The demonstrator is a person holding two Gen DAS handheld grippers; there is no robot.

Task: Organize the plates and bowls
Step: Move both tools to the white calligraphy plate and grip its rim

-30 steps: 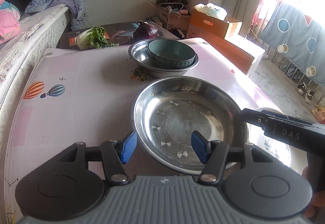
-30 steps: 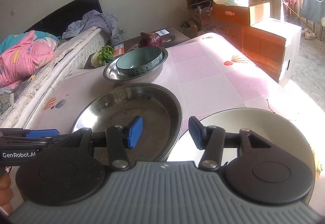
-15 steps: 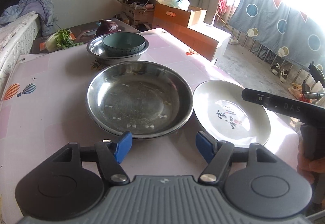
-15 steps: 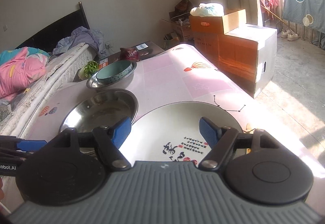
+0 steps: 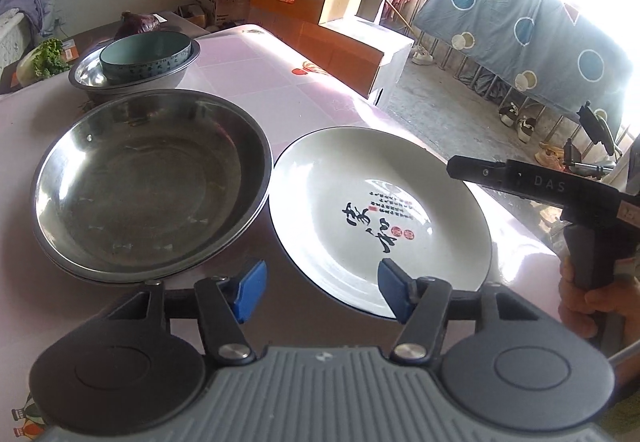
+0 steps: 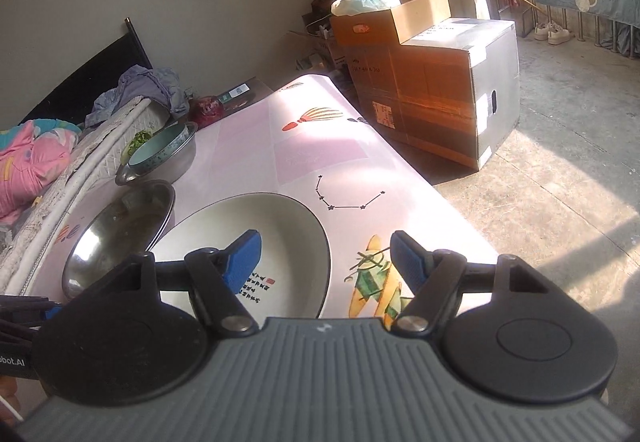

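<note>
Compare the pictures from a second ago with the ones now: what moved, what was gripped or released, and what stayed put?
Both grippers swung rightward: the left gripper went from straddling the steel pan's near rim to hanging open between it and the white plate; the right gripper now frames the plate's right edge. Nothing was gripped or released. The pan, plate and teal bowl in its steel basin stayed put.

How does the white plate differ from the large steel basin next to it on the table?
The white plate is ceramic with black calligraphy and red seals in its middle; the steel basin is bare, reflective metal. The plate is shallow and nearly flat, while the basin has deeper, sloping walls. The plate has a thin dark rim; the basin's rim is plain steel. Both are round, empty, upright, and side by side on the pink table.
</note>
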